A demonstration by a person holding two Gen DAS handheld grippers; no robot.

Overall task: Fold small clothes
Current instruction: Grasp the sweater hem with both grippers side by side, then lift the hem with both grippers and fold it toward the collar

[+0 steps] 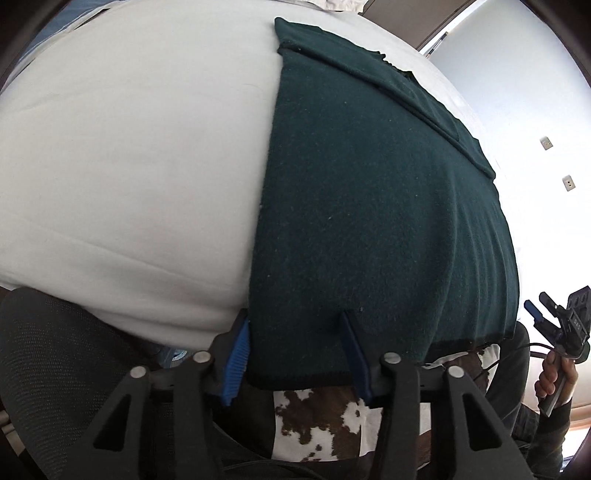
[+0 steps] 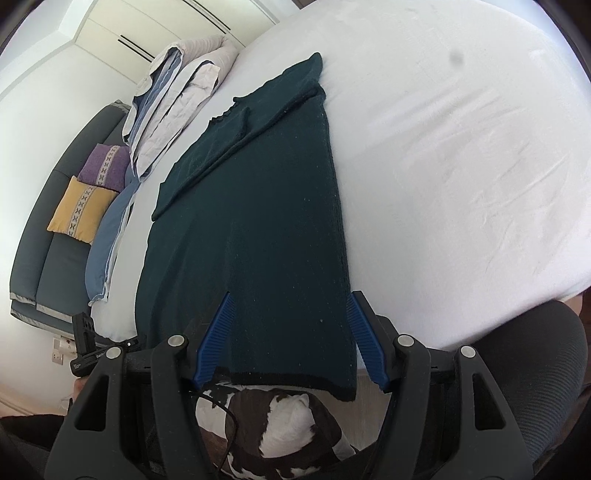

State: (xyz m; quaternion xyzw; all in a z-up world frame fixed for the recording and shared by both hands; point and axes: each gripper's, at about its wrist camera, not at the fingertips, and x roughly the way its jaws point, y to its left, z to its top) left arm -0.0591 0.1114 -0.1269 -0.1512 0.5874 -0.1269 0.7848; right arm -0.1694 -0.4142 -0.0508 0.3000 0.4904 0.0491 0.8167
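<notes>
Left wrist view: dark green garment [image 1: 369, 206] spread flat on white bed sheet [image 1: 129, 147], hem hanging over the near edge. A sleeve is folded across its top, far end. Left gripper [image 1: 295, 347] sits at the garment's near left corner. Blue pads [image 1: 236, 362] stand apart; the hem corner lies between them, one pad at the cloth's left edge, the other against its face. No firm pinch visible, so jaws read as partly apart with cloth in the gap. Only this view shows: the right gripper [image 1: 546, 314] seen from outside at far right, held by a hand [image 1: 554, 376] in a dark sleeve, clear of the cloth; two wall sockets [image 1: 557, 162]. Black mesh chair [image 1: 55, 369] lower left.

Right wrist view: same garment [image 2: 266, 229], seen from its right side. Right gripper [image 2: 291, 343] straddles the near right hem corner, pads wide apart, cloth lying between them ungripped. Only this view shows: folded duvet [image 2: 173, 92] at the bed's far left, blue pillow [image 2: 107, 243], grey sofa [image 2: 48, 258] with yellow cushion [image 2: 81, 210] and purple cushion [image 2: 103, 166], white wardrobe doors [image 2: 155, 26]. Left gripper's body [image 2: 88, 350] visible low left; white lettering on it, too small to read.

Both views: brown-and-white cowhide-pattern fabric [image 1: 317, 417] beneath the hem.
</notes>
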